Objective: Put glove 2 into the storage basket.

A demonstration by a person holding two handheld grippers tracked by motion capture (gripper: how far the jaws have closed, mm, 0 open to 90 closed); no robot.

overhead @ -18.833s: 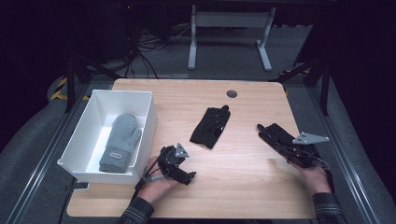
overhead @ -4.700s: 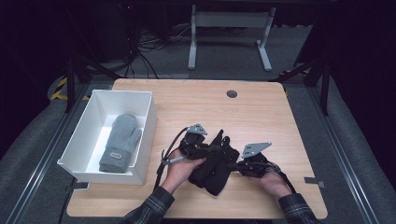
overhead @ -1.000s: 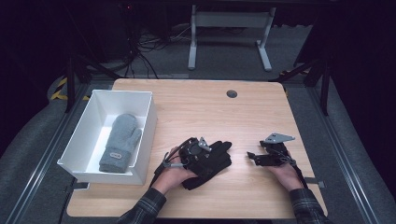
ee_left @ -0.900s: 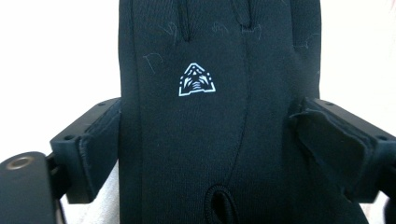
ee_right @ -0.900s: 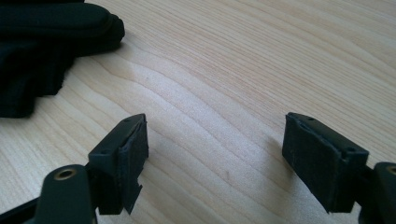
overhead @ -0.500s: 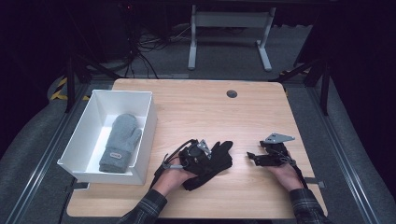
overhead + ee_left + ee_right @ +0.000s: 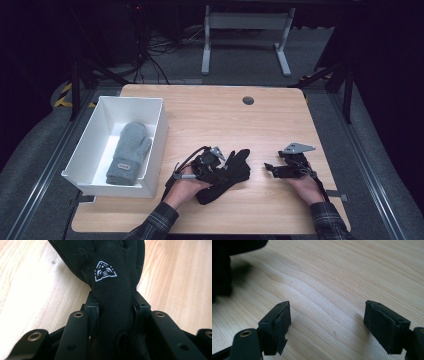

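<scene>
Both grippers sat low over the wooden table [image 7: 215,115], near its front edge. On the person's left, the left gripper [image 7: 212,167] had just been closing its jaws, and they now pinched a black glove [image 7: 231,172] between them. In the left gripper view the glove [image 7: 112,290] ran straight up between the two pads [image 7: 93,315], which pressed into the cloth from both sides and squeezed it narrow there. A small white three-cornered logo [image 7: 105,271] sat on the glove just beyond the pads, and the fabric widened again past it. In the high view the glove lay on the wood, its fingers pointing away toward the right, with the person's left hand [image 7: 187,187] behind the gripper.

Off to the right, well apart from the glove, the right gripper [image 7: 272,169] rested with its jaws spread wide and nothing between them; the right gripper view showed bare wood grain between the two pads [image 7: 278,322] and a dark edge of the glove [image 7: 222,272] at the upper left.

At the table's left edge stood a white bin [image 7: 95,150], and a grey mitten [image 7: 127,152] lay inside it, cuff toward the front.
</scene>
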